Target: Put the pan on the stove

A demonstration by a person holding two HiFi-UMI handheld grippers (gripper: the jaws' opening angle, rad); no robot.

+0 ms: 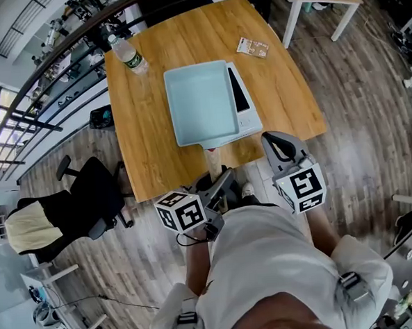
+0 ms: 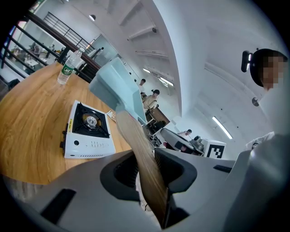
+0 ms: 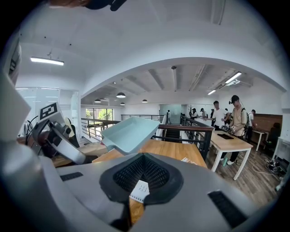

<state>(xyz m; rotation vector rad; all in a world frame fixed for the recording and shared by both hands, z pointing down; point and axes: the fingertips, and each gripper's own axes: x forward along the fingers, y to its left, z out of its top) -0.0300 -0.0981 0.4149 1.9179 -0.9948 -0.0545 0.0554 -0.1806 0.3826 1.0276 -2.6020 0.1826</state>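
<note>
Pan (image 1: pixel 202 101), square and pale blue, is hanging just above the gas stove (image 1: pixel 248 120) on the table (image 1: pixel 141 129). Its wooden handle (image 2: pixel 136 140) is running back toward the person, and the left hand-held gripper (image 2: pixel 150 158) is clamping it. The right hand-held gripper (image 1: pixel 274 141), jaws together and empty, is hovering alongside.

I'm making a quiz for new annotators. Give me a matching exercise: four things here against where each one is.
1 pan; 2 stove; 3 water bottle; 4 packet.
A upright at the table's far left corner; B flat near its far right corner; C in the air, wooden handle in the left gripper; D on the table, below the pan.
Pairs: 1-C, 2-D, 3-A, 4-B.
</note>
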